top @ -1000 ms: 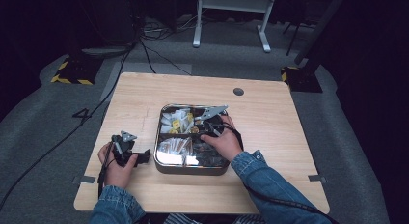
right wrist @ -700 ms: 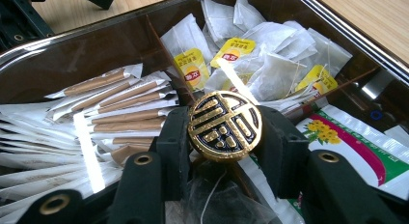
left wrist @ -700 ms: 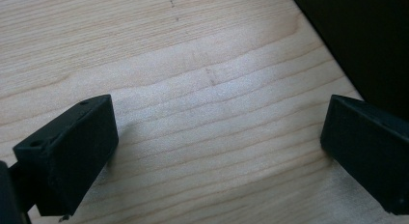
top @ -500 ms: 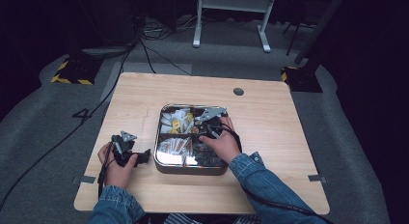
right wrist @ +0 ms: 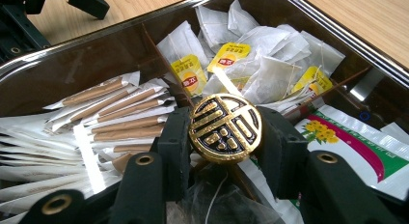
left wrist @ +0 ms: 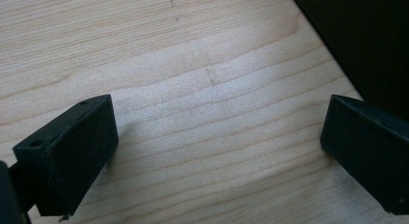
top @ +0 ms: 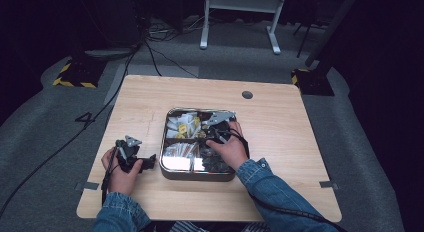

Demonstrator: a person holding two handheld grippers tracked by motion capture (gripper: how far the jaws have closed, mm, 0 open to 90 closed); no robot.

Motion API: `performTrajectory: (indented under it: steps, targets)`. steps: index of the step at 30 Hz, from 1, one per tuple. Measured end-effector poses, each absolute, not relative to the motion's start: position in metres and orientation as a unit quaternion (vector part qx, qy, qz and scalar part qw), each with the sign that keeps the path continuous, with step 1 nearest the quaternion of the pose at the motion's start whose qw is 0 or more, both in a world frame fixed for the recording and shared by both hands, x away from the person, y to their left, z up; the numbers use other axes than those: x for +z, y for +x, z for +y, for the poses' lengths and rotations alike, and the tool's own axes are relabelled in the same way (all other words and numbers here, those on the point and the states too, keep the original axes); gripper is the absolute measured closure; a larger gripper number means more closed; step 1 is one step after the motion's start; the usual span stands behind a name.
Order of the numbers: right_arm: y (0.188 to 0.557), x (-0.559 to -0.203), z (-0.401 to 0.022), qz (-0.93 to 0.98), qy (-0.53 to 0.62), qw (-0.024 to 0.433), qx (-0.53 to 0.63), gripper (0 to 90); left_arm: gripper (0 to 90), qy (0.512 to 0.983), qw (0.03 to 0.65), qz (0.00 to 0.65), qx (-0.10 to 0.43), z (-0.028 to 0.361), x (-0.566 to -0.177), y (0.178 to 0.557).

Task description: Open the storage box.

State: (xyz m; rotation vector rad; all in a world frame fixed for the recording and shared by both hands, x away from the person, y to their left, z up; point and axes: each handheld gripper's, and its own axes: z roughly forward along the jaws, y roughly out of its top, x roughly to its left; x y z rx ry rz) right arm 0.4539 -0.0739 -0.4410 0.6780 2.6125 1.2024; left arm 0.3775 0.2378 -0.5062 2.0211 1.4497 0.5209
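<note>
Fig.: R gripper, jaws closed on a round gold-and-black ornate knob, at centre of the square metal divided tray w/ tea bags and sugar sticks. Knob lies directly betw. the jaws, face toward camera; R hand nearest. L gripper, jaws apart and empty, rests on the pale wood table just L of tray.
</note>
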Motion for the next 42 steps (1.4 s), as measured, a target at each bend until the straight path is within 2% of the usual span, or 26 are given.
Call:
performTrajectory:
  steps: [11,25,42]
  targets:
    - [0.453,-0.430,-0.077,0.878,0.227,0.093,0.412,58.6,0.0,0.759,0.296,0.545,0.196,0.238,-0.506,0.378]
    - [0.447,-0.393,-0.092,0.865,0.216,0.110,0.440,58.6,0.1,0.759,0.296,0.545,0.196,0.238,-0.506,0.378]
    - [0.449,-0.384,-0.125,0.868,0.227,0.110,0.427,58.6,0.1,0.760,0.296,0.545,0.196,0.238,-0.506,0.378]
